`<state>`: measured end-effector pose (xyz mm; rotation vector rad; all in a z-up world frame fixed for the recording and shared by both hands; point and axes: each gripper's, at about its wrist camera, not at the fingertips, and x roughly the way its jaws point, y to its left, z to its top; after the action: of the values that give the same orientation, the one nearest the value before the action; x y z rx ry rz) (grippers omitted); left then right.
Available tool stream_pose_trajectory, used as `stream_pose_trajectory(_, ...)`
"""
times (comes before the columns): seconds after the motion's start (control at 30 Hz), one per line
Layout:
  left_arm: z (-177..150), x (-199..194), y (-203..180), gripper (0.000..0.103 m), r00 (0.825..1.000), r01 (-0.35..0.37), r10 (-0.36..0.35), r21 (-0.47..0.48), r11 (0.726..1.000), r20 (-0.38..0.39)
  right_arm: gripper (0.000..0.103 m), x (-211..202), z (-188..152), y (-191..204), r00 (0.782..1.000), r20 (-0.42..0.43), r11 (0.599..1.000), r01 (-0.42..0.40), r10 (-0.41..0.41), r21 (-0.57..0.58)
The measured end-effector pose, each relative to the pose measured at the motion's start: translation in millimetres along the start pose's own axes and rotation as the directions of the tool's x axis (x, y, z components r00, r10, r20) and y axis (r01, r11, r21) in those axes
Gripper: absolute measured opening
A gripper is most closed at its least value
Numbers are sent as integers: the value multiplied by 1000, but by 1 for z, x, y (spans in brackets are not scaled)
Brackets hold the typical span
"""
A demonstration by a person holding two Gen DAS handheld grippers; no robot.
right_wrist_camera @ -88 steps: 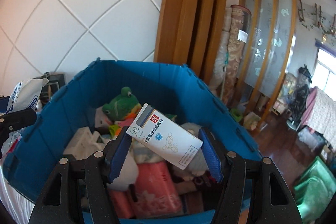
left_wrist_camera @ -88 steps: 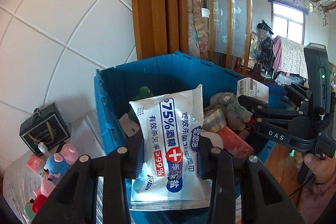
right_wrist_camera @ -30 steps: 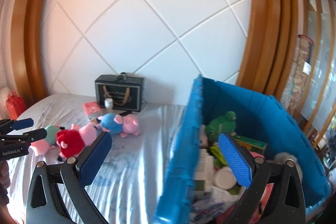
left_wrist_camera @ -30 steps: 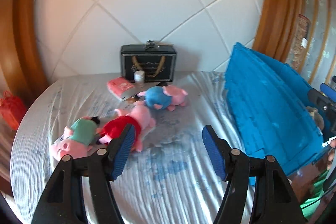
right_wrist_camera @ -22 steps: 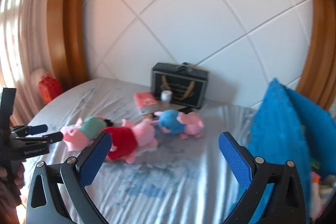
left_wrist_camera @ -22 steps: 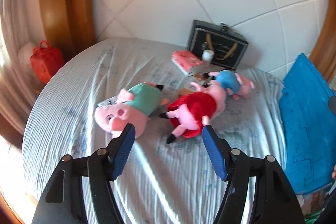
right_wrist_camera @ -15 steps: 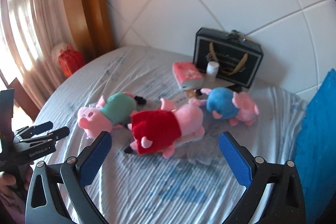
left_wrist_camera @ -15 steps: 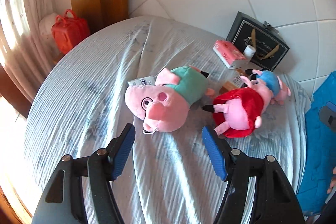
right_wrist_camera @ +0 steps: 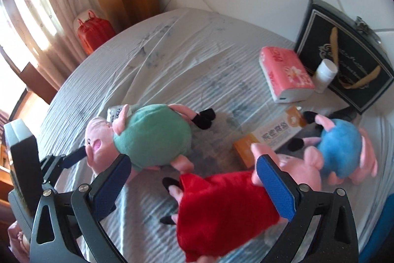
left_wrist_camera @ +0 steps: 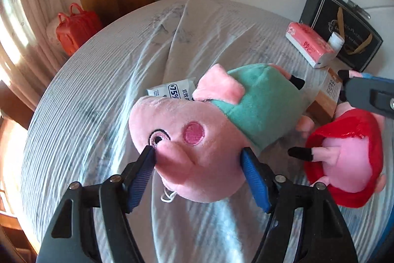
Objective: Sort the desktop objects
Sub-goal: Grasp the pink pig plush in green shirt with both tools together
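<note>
A pig plush in a green shirt [left_wrist_camera: 246, 100] lies on the cloth-covered round table [left_wrist_camera: 98, 90]. My left gripper [left_wrist_camera: 197, 154] straddles its pink head; the jaws are opening and the blue pads stand beside the head without squeezing it. A wipes pack [left_wrist_camera: 172, 90] peeks out from under this plush. A pig plush in a red dress [right_wrist_camera: 221, 208] lies to its right. My right gripper [right_wrist_camera: 193, 162] hangs open just over it, with the red body between the wide-spread fingers. In the right wrist view the left gripper's finger [right_wrist_camera: 73, 157] shows beside the green pig [right_wrist_camera: 152, 132].
A blue-shirted pig plush [right_wrist_camera: 339, 144], an orange-and-white box [right_wrist_camera: 270, 137], a pink tissue pack [right_wrist_camera: 285, 73], a white bottle [right_wrist_camera: 325, 73] and a black gift bag [right_wrist_camera: 344, 53] sit at the far right. A red bag [right_wrist_camera: 93, 31] stands beyond the table's edge. The blue crate [right_wrist_camera: 384, 226] borders the right.
Both grippers swung away from the blue crate and sank toward the table. The left one now frames the green pig's head with wider jaws. The right one came over the red pig.
</note>
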<state>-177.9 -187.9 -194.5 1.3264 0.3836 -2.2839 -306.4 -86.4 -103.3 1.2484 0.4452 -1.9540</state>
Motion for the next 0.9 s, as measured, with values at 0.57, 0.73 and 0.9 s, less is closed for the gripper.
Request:
stream_pose_trajectory(0.57,9,35,27,86,984,167,-169,-43,985,-47,99,108,3,23,953,-188,971,-229,239,75)
stream_pose_trajectory(0.73,7,14,24,77,987,159,-158,5,987,-6,85,84,-3,34,973,-121,981,-196,196,13)
stream_pose_trajectory(0.9,9,-22,20,77,984,166,-168,44,985,62,83,44,-6,34,978,-46,979,-203,203,12)
